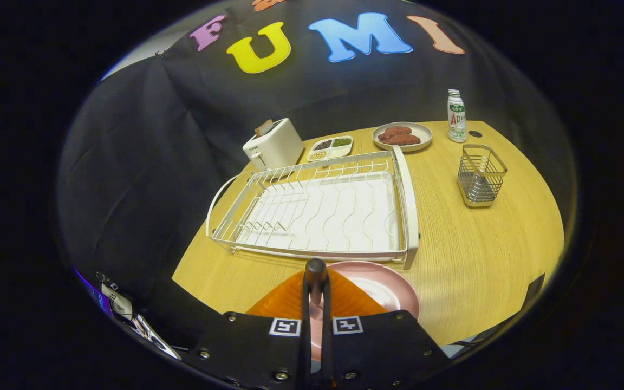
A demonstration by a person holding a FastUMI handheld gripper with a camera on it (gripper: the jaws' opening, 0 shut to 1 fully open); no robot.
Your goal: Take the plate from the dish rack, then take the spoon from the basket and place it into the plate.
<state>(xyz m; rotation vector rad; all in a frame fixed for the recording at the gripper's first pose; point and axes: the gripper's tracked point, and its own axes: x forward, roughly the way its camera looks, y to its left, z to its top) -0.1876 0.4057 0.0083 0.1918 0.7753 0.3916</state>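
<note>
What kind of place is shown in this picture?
Probably a staged kitchen tabletop in a recording booth: a dish rack, a toaster and a wire basket on a wooden table, with the tool shut on a dark handle above the pink plate.

Light was even, bright overhead on table (469, 238); soft shadow lay under dish rack (312, 211). Faint glare showed on plate (393, 290). Fisheye bent edges strongly. Gripper (316, 303), fingers nearly together, sat blurred, dim.

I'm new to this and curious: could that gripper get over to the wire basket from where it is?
Probably yes: bare table lies between the basket and the gripper, though its fingers are shut on a dark-tipped handle.
</note>
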